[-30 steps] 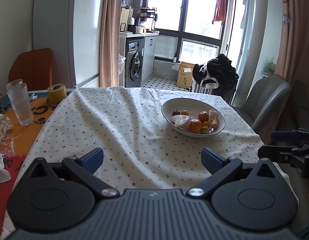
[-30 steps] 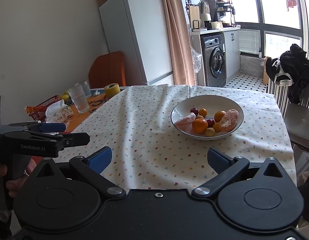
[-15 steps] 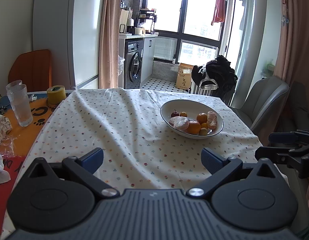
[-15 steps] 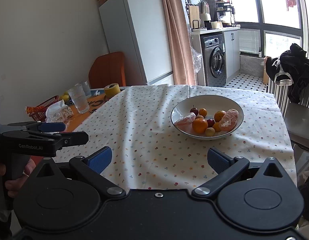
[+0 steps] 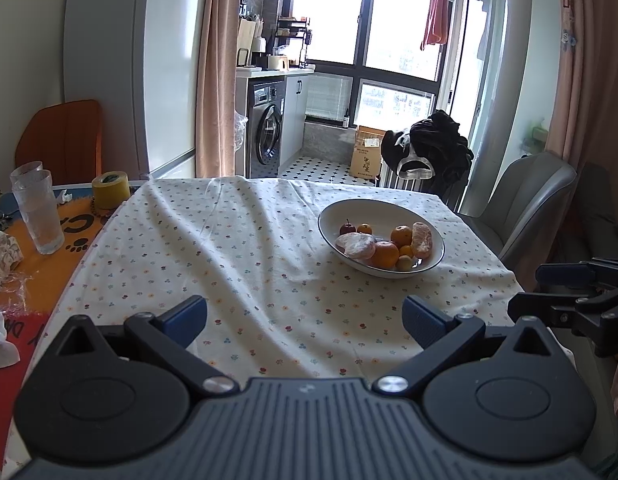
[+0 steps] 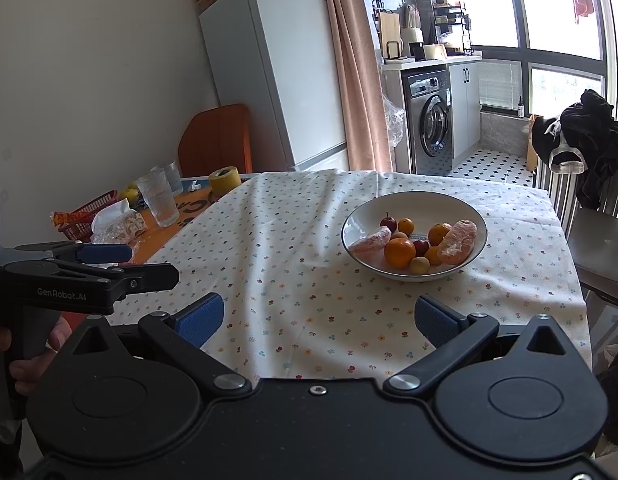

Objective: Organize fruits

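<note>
A red plastic mesh basket (image 6: 82, 220) sits at the far left of the bench, well left of the white bowl (image 6: 413, 204), with crinkled clear wrapping (image 6: 117, 222) heaped beside it. Next come two ribbed clear plastic cups (image 5: 39, 208), stacked and upright, on an orange mat (image 5: 75, 224) printed with black letters and paw marks, then a squat yellow roll of tape (image 5: 110, 190) near the bench's far edge. A thin white cloth (image 5: 237, 256) sprinkled with small flowers covers the rest of the bench (image 6: 505, 276) and lies in soft wrinkles leading toward the bowl.

The bowl is wide, shallow and glossy, with a thin dark rim, and stands on the cloth right of the middle. It holds the fruits (image 6: 415, 246): smooth round oranges, a small dark red fruit with a stem, a little yellow one, and two peeled, pale, stringy citrus pieces, one of them in clear film.

Behind the bowl to the left rise a tall white fridge (image 5: 137, 68) and a pink curtain (image 5: 215, 68); straight behind it are a grey front-loading washing machine (image 6: 431, 120), a black-and-white tiled floor and bright windows. Right of the bowl stands a grey padded chair (image 5: 529, 196).

The left gripper (image 5: 305, 316) hovers level over the near edge of the cloth, short of the bowl, its blue-padded jaws spread wide and holding nothing. The right gripper (image 6: 321, 318) hangs likewise on the bowl's near side, jaws spread wide and bare. A hand (image 6: 37, 354) grips the left gripper's handle.
</note>
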The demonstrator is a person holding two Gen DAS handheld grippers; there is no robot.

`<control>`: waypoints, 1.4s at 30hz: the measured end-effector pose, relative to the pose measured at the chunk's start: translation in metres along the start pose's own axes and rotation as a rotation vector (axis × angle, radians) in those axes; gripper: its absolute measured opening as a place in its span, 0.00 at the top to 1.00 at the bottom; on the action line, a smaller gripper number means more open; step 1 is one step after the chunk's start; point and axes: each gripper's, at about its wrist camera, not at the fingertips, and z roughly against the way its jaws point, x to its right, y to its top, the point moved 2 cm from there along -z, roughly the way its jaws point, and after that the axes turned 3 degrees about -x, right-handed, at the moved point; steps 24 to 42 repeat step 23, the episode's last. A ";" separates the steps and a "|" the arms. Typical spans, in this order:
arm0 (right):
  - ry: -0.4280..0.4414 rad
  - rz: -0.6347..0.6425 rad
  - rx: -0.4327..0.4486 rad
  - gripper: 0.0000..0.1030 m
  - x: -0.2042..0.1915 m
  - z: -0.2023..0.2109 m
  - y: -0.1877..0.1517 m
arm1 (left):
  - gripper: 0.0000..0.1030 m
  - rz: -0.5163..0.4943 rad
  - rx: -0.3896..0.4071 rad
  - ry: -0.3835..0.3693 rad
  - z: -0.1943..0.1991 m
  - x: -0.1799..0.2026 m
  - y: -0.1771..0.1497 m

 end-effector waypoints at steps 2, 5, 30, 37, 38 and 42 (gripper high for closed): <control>0.005 -0.007 0.004 0.00 0.002 0.000 0.000 | 0.00 0.000 0.000 0.000 0.000 0.000 0.000; 0.028 -0.017 0.006 0.00 0.005 -0.002 0.000 | 0.00 0.007 -0.004 0.006 -0.002 -0.002 -0.001; 0.023 -0.020 -0.012 0.00 0.005 -0.008 -0.004 | 0.00 0.003 -0.004 -0.013 -0.005 -0.002 -0.005; 0.023 -0.020 -0.012 0.00 0.005 -0.008 -0.004 | 0.00 0.003 -0.004 -0.013 -0.005 -0.002 -0.005; 0.023 -0.020 -0.012 0.00 0.005 -0.008 -0.004 | 0.00 0.003 -0.004 -0.013 -0.005 -0.002 -0.005; 0.023 -0.020 -0.012 0.00 0.005 -0.008 -0.004 | 0.00 0.003 -0.004 -0.013 -0.005 -0.002 -0.005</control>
